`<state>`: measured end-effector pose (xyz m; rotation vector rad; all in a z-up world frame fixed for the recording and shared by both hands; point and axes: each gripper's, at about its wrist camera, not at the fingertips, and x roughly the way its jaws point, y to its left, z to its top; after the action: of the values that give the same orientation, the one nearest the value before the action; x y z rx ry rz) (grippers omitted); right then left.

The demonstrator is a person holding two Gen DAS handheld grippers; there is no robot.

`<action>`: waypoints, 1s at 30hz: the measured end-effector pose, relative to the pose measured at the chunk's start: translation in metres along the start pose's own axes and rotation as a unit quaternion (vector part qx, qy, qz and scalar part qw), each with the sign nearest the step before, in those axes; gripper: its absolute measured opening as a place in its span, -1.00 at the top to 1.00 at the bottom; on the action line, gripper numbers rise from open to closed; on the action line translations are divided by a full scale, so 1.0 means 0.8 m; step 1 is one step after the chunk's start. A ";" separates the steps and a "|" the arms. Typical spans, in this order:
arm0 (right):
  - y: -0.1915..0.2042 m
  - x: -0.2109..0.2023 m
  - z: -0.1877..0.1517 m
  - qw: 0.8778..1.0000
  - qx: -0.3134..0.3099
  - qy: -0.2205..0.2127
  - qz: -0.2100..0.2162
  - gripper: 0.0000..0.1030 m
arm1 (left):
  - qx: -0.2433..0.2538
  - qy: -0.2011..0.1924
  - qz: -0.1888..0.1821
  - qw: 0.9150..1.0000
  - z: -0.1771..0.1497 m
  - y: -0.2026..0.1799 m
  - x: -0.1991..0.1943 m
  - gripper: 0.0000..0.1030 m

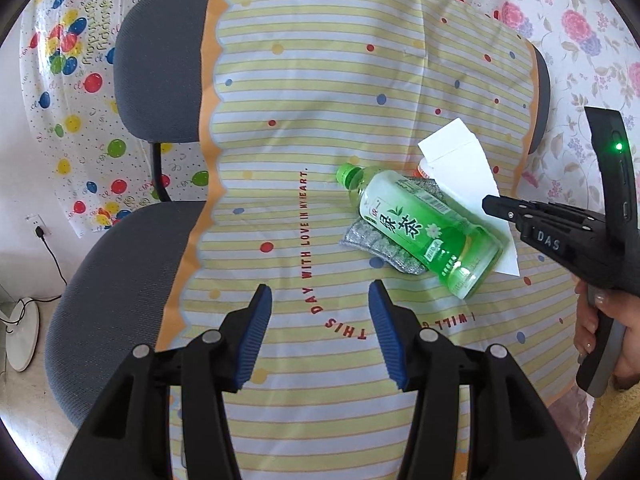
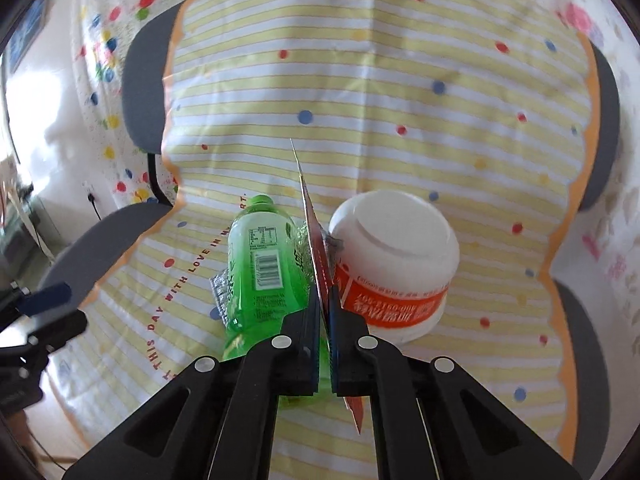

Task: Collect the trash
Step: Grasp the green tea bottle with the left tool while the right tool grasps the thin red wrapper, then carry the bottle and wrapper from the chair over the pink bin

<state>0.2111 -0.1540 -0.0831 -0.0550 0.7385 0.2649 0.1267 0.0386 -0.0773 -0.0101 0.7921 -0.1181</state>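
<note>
A green tea bottle (image 1: 424,228) lies on its side on a silver scouring pad (image 1: 372,244) on the striped cloth over the chair seat. A flat white card (image 1: 460,172) leans beside it. My right gripper (image 2: 325,312) is shut on this card (image 2: 316,232), seen edge-on in the right wrist view; in the left wrist view the right gripper (image 1: 492,206) reaches in from the right. A white and orange cup (image 2: 396,264) lies upside down right of the card, next to the bottle (image 2: 264,272). My left gripper (image 1: 320,300) is open and empty, in front of the bottle.
The striped cloth (image 1: 320,120) covers a grey office chair (image 1: 160,80). Balloon-print sheeting (image 1: 72,80) and floral fabric (image 1: 580,40) hang behind. A white fan base (image 1: 24,332) and a cable lie on the floor at left.
</note>
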 end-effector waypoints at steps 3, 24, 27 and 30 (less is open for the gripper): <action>-0.016 -0.012 -0.010 0.996 0.062 0.022 0.058 0.91 | -0.005 0.002 -0.010 1.000 0.001 -0.001 0.002 0.05; -0.055 -0.076 -0.051 0.991 0.106 -0.020 0.079 0.98 | 0.113 0.063 -0.019 0.991 0.075 -0.094 0.102 -0.29; -0.065 -0.075 -0.054 0.990 0.115 -0.020 0.079 0.98 | 0.127 0.077 -0.003 0.989 0.079 -0.103 0.122 -0.29; -0.072 -0.073 -0.058 0.989 0.121 -0.021 0.079 0.98 | 0.138 0.098 0.007 0.986 0.079 -0.109 0.142 -0.27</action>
<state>0.1540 -0.2288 -0.0802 0.2404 0.7294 0.3243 0.2419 -0.0628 -0.1086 0.2725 0.9659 -0.2172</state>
